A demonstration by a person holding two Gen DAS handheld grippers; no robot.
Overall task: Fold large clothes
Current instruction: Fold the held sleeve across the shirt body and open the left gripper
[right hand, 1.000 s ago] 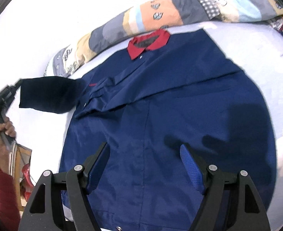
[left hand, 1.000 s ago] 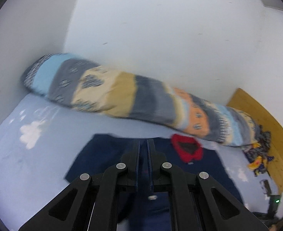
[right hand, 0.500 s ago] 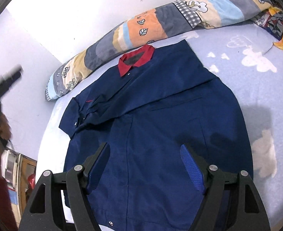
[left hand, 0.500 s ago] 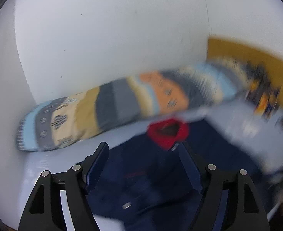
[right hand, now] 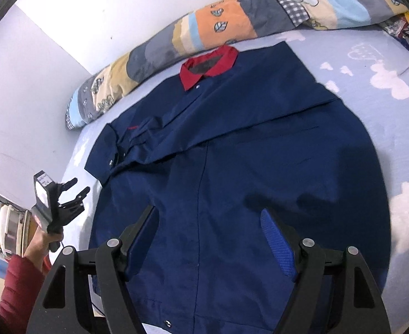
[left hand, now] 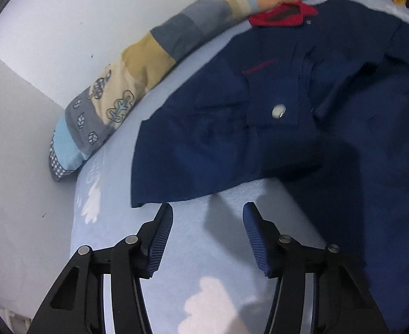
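On the light blue bed sheet with white cloud prints [right hand: 382, 64] lies the large navy blue work jacket with a red collar [right hand: 232, 153], spread front side up, collar toward the long patchwork bolster pillow [right hand: 232, 25] along the white wall [right hand: 93, 8]. Appears already folded at both sleeves: the right-side sleeve crossed diagonally over the chest, the left-side sleeve folded in, with its cuff and a metal snap button [left hand: 278, 111] lying on top near the edge. Judged as about the first stage done, sleeves in, body not yet folded. Still left, most probably: to bring the sides in or to fold the hem up toward the collar, and to smooth the cloth.

Above the bare sheet just beside the folded sleeve edge hovers the left hand-held gripper [left hand: 207, 217], jaws wide apart, nothing between its ribbed blue pads [left hand: 160, 239]. Seen also in the right wrist view [right hand: 76, 193] at the left edge of the bed, held by a hand [right hand: 41, 243] coming from a red padded sleeve [right hand: 17, 292]. Over the lower part of the jacket, near the hem, hangs the right hand-held gripper [right hand: 210, 222], jaws equally wide apart, holding nothing; whether touching the cloth, cannot tell.

At the far right corner of the bed, some colourful cloth [right hand: 405, 30], only partly visible.
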